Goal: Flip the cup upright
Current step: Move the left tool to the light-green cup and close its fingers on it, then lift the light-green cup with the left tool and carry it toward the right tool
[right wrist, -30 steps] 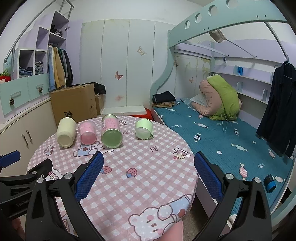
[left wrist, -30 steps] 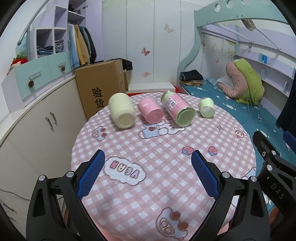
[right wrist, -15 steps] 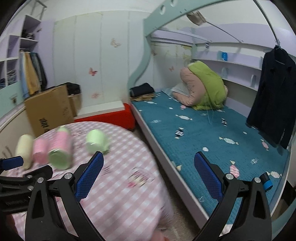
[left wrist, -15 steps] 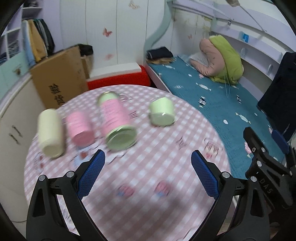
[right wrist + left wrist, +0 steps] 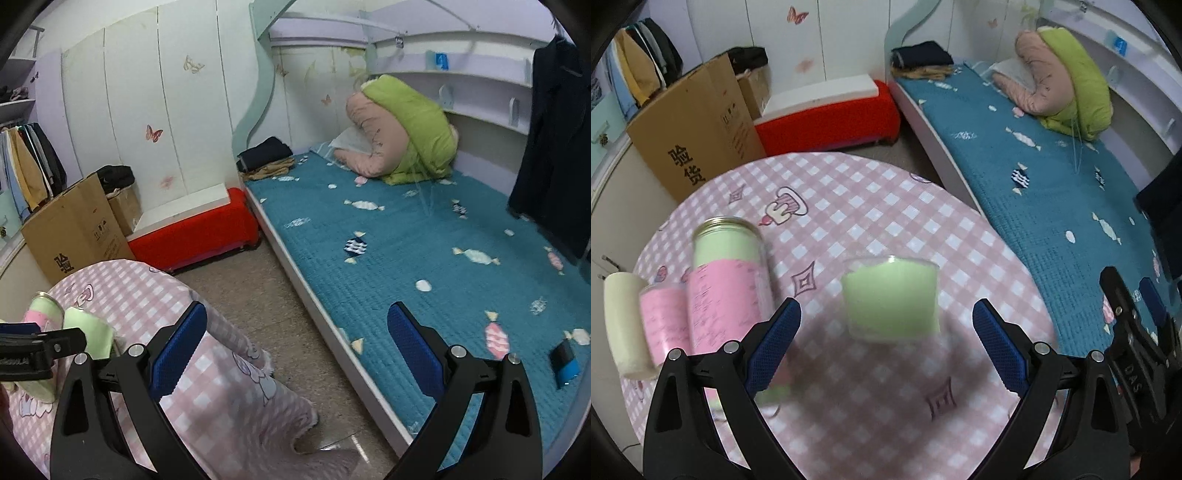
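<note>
My left gripper gapes wide before the green cup (lying sideways); grasp and flip remain.

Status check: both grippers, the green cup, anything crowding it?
Left gripper open, lined up on green cup. Right gripper open, off table. Cup on its side. Tall can lies alongside, apart.

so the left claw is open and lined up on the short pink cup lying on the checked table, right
Not quite. The left claw is open and lined up, but the short plastic cup lying on the pink checked round table between its fingers is pale green, not pink, as the left wrist view shows.
</note>
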Available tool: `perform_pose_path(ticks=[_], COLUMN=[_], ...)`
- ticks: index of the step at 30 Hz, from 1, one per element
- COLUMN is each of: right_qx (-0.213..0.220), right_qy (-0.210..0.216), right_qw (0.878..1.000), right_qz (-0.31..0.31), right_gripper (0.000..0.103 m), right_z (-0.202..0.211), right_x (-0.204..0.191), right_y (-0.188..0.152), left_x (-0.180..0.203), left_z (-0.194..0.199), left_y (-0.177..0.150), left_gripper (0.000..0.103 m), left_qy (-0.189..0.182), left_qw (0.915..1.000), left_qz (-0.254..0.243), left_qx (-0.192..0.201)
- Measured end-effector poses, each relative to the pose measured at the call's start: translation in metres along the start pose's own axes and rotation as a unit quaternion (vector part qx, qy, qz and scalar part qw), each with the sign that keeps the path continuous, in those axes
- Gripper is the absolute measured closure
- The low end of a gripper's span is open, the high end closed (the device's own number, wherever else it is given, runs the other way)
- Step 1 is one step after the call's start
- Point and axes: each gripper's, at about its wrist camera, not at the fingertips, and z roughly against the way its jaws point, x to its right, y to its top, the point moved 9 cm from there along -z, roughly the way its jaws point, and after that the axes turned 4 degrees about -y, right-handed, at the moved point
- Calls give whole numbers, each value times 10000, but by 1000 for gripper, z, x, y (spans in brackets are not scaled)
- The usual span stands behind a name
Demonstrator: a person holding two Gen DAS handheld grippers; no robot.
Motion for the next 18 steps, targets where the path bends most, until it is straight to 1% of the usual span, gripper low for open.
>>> perform_pose_path(ticks=[2, 4, 5, 6, 7, 9, 13, 16, 18], right_qx=[-100, -205, -243, -273, -295, -365, -433, -395, -340], right_qy=[102, 203, 236, 241, 238, 233, 265, 288, 314], right_qw=[9999, 9996, 9994, 9993, 9993, 9990, 9987, 9987, 9989], right_qz=[-10, -2, 13, 35, 48, 59, -106, -144, -112], right_gripper=[8, 8, 8, 8, 8, 8, 8, 8, 8], right_z=[-14, -23, -26, -28, -32, -35, -35, -25, -16], right_x=[-2, -7, -8, -9, -8, -7, -1, 0, -3], right_y=[-4, -9, -12, -15, -16, -20, -21, -18, -15], left_x=[2, 0, -1, 0, 0, -2, -6, -6, -7], left_z=[-13, -23, -27, -32, -36, -36, -28, -11, 8], left_y=[2, 4, 5, 5, 4, 5, 4, 0, -7], left_gripper=[9, 11, 25, 35, 43, 43, 44, 44, 44], left_qy=[-64, -5, 71, 88, 66, 63, 300, 250, 230], left_qw=[9999, 9999, 9999, 9998, 9997, 9998, 9994, 9996, 9996], left_qz=[-20, -30, -14, -40, -52, -54, -153, -157, -119], left_qx=[-84, -148, -139, -166, -242, -196, -83, -16, 74])
